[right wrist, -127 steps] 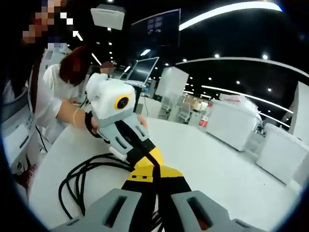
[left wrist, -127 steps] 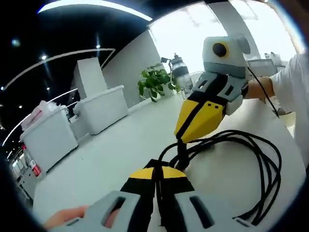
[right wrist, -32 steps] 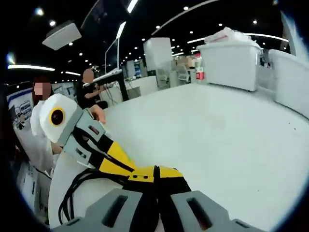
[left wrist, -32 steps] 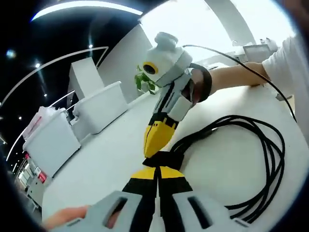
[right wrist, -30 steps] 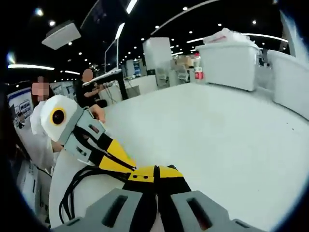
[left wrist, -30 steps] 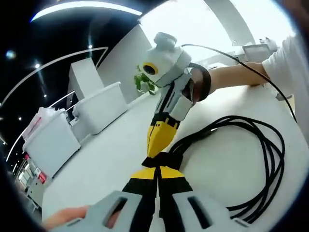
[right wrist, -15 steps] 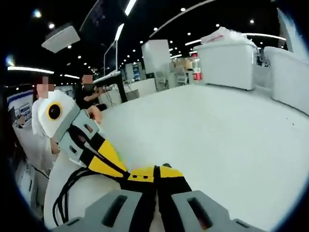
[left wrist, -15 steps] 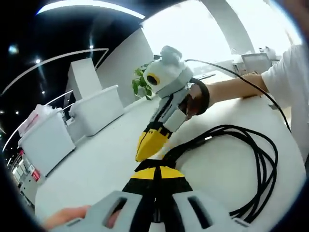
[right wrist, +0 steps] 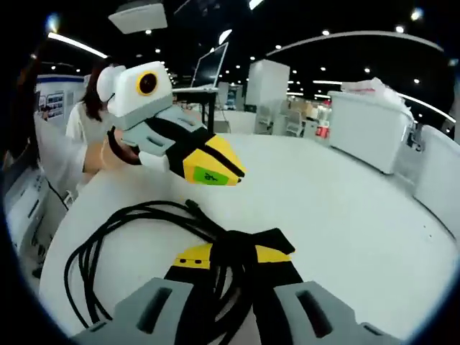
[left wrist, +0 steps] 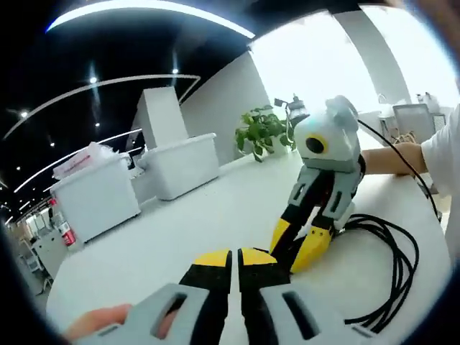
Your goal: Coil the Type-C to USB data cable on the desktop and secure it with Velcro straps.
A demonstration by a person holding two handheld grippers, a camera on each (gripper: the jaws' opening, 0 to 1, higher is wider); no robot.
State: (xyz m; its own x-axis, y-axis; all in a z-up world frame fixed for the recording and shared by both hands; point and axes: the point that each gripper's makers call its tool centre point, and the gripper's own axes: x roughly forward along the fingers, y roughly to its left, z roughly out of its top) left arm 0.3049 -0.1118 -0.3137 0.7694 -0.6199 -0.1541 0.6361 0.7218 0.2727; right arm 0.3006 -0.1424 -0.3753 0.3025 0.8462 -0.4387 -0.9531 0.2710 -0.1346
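Coiled cable gathered on the white worktop (right wrist: 345,208)

The left claw (right wrist: 231,173) hangs clenched and empty above the worktop. The right claw (right wrist: 231,253) grasps the black cable (right wrist: 108,237) with its Velcro strap (right wrist: 253,241), the coil lying toward the worktop's near edge.

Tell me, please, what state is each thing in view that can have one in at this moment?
Left claw: shut, holding nothing, lifted off the table.
Right claw: closed on the cable bundle.
Cable: coiled in loose loops, lying on the table, one side gathered in the right claw.
Velcro strap: black, seemingly wrapped round the bundle at the right claw; whether it is fastened cannot be told.
White bin: lid on.
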